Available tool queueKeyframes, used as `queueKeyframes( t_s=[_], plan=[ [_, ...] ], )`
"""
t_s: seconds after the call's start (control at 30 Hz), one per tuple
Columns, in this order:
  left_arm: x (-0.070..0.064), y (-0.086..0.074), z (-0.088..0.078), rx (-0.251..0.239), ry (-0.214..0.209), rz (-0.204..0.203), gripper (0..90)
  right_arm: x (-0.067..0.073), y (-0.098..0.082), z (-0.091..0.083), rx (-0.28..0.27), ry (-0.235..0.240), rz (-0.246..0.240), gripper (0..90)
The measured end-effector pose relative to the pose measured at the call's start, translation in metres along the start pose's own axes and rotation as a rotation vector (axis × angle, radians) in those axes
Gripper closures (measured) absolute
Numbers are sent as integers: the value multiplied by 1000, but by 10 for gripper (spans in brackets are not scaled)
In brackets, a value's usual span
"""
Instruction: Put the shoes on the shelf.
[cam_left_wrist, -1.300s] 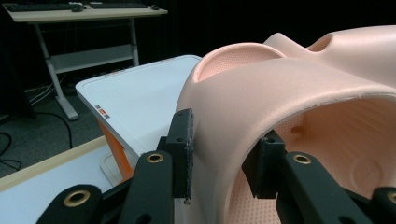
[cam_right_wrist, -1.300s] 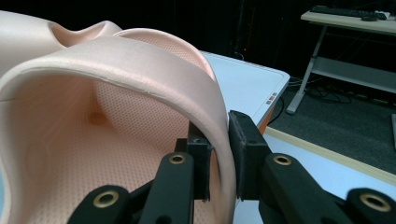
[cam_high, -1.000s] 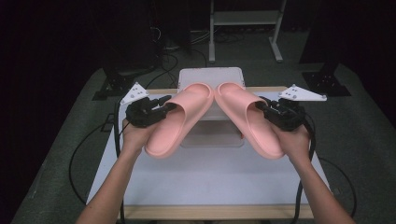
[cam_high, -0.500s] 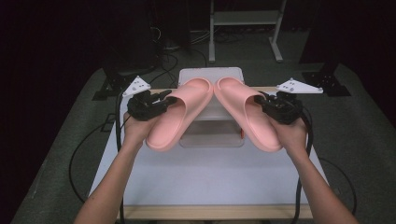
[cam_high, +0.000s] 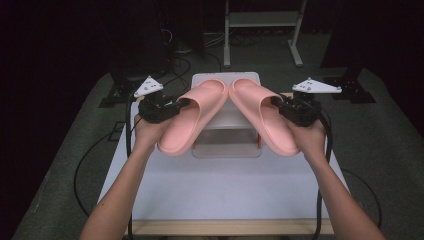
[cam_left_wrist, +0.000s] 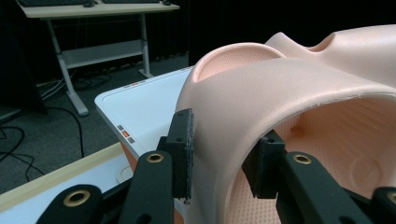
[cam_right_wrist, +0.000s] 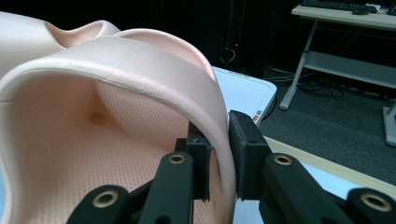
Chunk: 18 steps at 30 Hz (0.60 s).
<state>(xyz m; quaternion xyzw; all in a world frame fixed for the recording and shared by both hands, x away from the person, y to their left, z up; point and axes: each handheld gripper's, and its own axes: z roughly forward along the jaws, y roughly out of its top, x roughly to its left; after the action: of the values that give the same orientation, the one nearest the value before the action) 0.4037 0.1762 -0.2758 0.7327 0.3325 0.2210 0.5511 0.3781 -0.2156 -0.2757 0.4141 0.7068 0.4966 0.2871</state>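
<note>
At centre left of the high view, the left gripper (cam_high: 176, 106) was clamped on the strap of the left pink slipper (cam_high: 192, 117). At centre right, the right gripper (cam_high: 281, 105) was clamped on the right pink slipper (cam_high: 262, 120). Both slippers hung above the clear box (cam_high: 227, 145) on the worktop (cam_high: 225, 185), toes nearly touching

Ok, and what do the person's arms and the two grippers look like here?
Both forearms are bare, no sleeves showing. The left gripper and right gripper are black, each topped by a grey three-cornered plate and trailing a black cable. Up close, the jaws are black bars with brass-ringed holes and flat pads.
</note>
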Motion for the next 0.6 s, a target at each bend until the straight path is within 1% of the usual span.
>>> queueKeyframes(
  t_s=[0.1, 0.27, 0.33, 0.4, 0.47, 0.6],
  plan=[
    [2, -1, 3, 2, 4, -5, 665, -1, 1, 4, 6, -5, -7, 782],
    [7, -1, 6, -1, 0, -16, 664, -2, 1, 9, 9, -7, 2, 782],
    [8, -1, 8, 2, 3, -11, 664, -3, 2, 12, 9, -10, 3, 782],
    [9, 0, 9, -4, 6, -16, 664, -3, 2, 13, 9, -16, 2, 782],
    [10, 1, 11, -3, 13, -9, 664, -3, 3, 15, 7, -19, 4, 782],
    [12, 2, 14, -10, 16, -14, 664, -4, 6, 17, 6, -28, 2, 782]
  ],
)
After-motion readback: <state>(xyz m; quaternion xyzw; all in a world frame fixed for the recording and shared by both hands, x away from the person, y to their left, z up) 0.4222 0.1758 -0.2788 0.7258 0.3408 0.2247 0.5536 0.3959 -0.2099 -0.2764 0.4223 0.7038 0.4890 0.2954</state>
